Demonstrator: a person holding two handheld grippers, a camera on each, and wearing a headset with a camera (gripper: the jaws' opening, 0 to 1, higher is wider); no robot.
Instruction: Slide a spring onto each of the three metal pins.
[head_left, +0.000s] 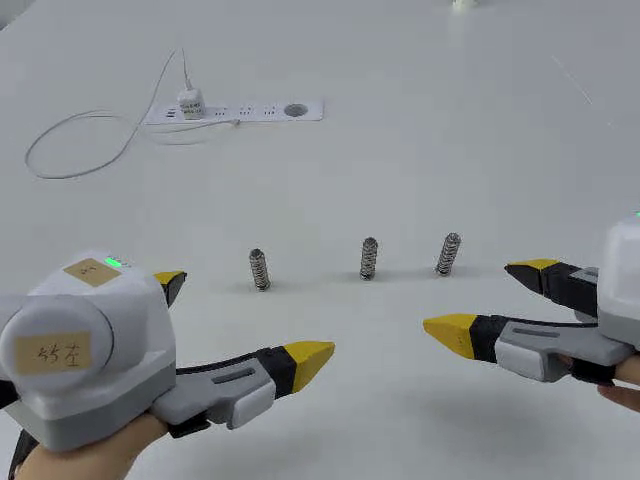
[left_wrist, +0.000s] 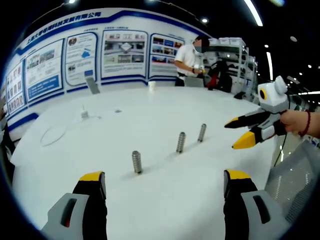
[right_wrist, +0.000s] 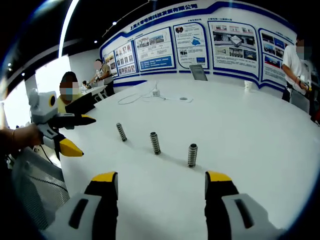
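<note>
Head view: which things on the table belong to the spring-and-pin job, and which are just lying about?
Job: left spring, middle spring, right spring, all upright; left gripper, right gripper, both open.
Lying about: power strip, charger, white cable.

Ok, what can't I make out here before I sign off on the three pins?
- Pins: covered by the coils of the springs, every view.
- Right tongs: body cut off by the head view's right edge.
- Label on the left tongs: writing too blurred, head view.
</note>
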